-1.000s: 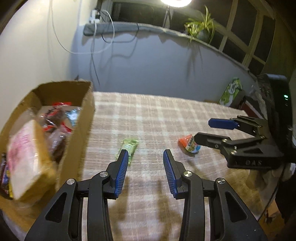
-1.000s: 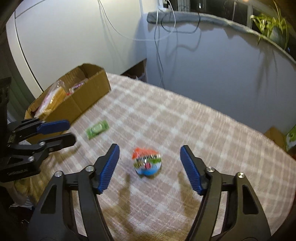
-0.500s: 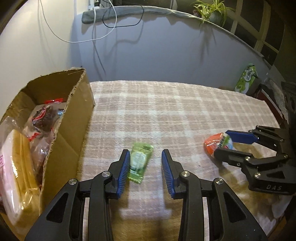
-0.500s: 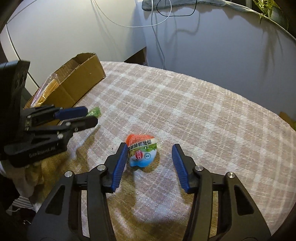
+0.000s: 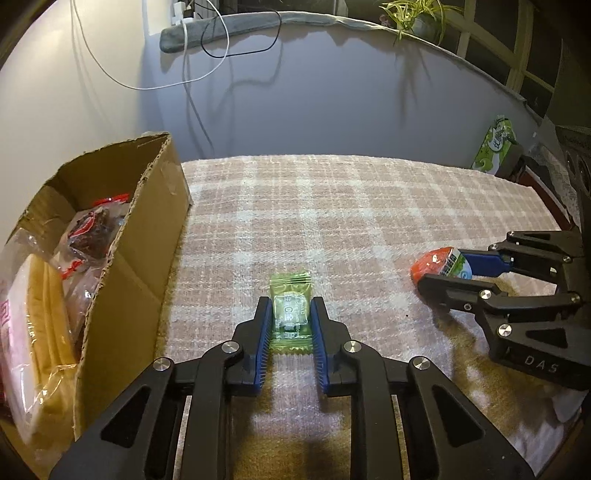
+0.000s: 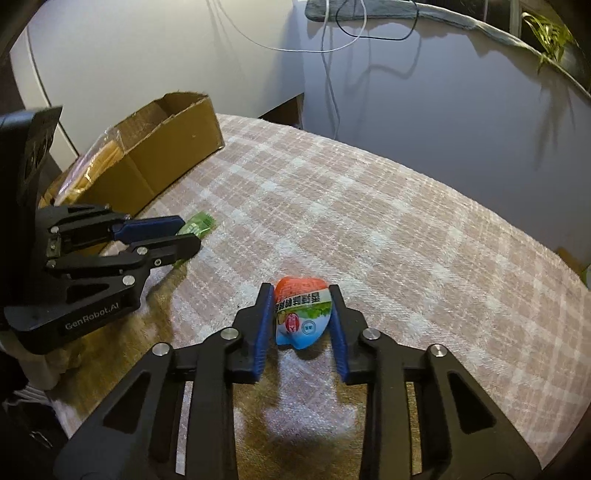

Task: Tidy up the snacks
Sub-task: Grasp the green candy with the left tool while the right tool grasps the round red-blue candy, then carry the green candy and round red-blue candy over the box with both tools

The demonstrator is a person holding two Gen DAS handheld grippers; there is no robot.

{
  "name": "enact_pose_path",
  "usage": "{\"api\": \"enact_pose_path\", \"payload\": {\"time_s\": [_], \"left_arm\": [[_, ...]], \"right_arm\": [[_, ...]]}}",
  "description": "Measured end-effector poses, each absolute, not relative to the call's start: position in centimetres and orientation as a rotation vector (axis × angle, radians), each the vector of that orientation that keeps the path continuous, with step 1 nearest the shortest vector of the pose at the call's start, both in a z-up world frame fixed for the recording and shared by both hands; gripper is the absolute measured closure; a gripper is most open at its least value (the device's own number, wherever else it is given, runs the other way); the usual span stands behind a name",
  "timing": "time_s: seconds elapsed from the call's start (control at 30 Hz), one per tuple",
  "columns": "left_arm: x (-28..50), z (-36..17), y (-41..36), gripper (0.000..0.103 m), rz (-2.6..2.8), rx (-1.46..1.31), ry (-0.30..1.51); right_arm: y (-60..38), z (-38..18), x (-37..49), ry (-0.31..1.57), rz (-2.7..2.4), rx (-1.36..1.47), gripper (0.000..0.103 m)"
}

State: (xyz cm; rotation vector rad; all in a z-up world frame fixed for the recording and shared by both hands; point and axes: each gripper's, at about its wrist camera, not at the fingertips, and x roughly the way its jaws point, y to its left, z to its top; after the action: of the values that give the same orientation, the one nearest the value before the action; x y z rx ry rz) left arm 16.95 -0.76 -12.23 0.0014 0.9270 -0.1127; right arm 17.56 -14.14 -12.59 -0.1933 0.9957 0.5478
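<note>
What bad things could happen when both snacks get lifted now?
1. The left hand-held gripper pinches the flat green foil packet by its thin edges, so it might buckle and slip out.
2. The right hand-held gripper squeezes the rounded orange-and-blue jelly cup, which could pop free.
3. The brown cardboard box already looks crowded with bags, so a dropped snack might slide off.

A pink-and-white checked cloth (image 5: 332, 206) fills the centre of the left-wrist frame. A potted plant (image 5: 417, 16) stands at the upper right, white and black cables (image 5: 207, 55) hang at the upper left, and a green carton (image 5: 496, 147) stands at the right edge.
</note>
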Motion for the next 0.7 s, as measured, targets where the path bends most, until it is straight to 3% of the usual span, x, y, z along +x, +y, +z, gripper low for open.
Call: {"api": "enact_pose_path", "payload": {"time_s": [0.13,0.7], "left_arm": [[16.8,-12.1,-0.6,0.084,-0.12,-0.022,0.926],[13.1,-6.5,1.5,0.084,-0.127,-0.083,0.787]], "right_arm": [[-14.3,-12.3,17.2,0.983,0.54,-0.192,0.08],[-14.2,-7.1,14.7,0.87,0.534,-0.156,0.08]]}}
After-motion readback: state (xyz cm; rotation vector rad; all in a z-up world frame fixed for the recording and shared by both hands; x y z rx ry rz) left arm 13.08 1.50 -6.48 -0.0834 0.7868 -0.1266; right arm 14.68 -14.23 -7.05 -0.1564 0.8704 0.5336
